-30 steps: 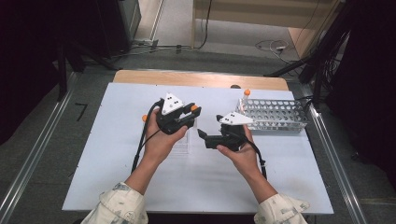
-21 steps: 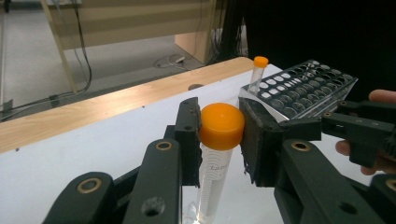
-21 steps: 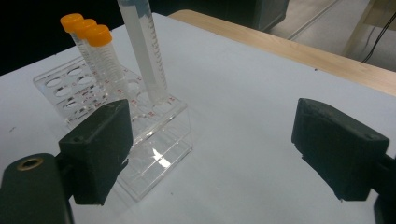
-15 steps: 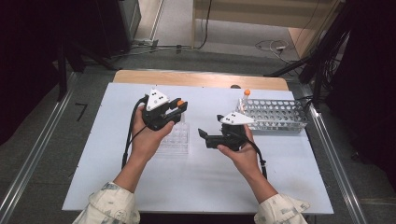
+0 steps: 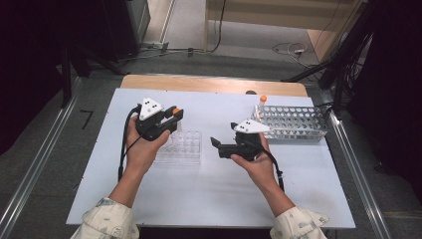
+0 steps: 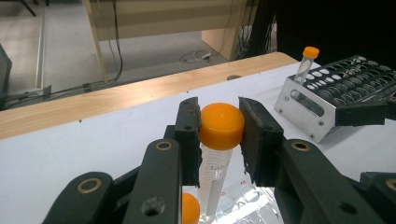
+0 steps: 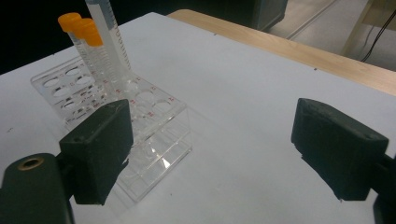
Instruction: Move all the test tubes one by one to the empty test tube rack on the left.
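The left hand (image 5: 142,149) holds the left gripper (image 6: 219,135) raised over the clear rack (image 5: 181,148) near the bench's left edge; its jaws clamp a tube (image 6: 215,154) by its orange cap; the right gripper (image 7: 212,149), mid-bench, points left, jaws wide apart; its view shows capped tubes (image 7: 86,44) standing in that rack.

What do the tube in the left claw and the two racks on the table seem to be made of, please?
The orange-capped clear tube looks like transparent plastic with printed graduations and a matte plastic cap. The low see-through rack seems to be glossy acrylic, since the table shows through it. The perforated silver rack appears to be bright sheet metal, probably steel or aluminium.
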The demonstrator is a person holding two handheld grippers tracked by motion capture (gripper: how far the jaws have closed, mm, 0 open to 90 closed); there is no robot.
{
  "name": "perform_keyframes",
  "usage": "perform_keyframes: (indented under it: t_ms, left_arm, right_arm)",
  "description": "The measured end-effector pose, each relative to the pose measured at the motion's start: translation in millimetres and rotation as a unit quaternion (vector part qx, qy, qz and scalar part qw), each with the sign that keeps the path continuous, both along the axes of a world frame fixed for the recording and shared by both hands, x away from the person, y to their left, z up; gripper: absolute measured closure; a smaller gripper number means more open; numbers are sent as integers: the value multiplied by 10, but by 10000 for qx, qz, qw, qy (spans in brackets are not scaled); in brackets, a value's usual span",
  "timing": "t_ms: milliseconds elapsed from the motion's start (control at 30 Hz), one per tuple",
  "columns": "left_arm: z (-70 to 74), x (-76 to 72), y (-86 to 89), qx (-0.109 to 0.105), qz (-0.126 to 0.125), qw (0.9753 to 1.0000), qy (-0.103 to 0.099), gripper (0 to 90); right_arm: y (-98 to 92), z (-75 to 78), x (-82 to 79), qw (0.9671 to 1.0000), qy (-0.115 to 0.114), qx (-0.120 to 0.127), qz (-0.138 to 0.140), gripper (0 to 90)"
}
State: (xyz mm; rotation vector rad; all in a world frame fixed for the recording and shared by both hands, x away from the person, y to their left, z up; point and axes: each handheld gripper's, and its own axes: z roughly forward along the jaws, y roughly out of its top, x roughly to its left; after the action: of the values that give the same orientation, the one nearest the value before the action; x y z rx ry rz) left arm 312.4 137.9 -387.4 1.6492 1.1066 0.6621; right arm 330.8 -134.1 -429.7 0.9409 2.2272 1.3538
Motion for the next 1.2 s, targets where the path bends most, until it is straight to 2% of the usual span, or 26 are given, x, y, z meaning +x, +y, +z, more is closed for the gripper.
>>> perform_keyframes:
  t_ms: [367, 667, 833, 967, 1200]
  left_arm:
    - [-66, 29, -61, 130, -11, 9999, 63, 710]
    - [-225, 22, -75, 356, 1, 9992, 189, 710]
    - [-297, 24, -78, 399, -7, 9988, 268, 709]
    - [-327, 30, -90, 489, -18, 9984, 298, 708]
    - [-333, 31, -110, 507, -4, 9983, 283, 703]
  right_arm:
    - [-14, 6, -2, 10000, -19, -2, 6, 114]
    - [-27, 2, -8, 10000, -7, -4, -22, 114]
    - [-27, 1, -8, 10000, -11, -5, -19, 114]
    - [-23, -1, -9, 10000, -15, -6, -18, 114]
    - [-32, 3, -6, 10000, -31, -2, -17, 114]
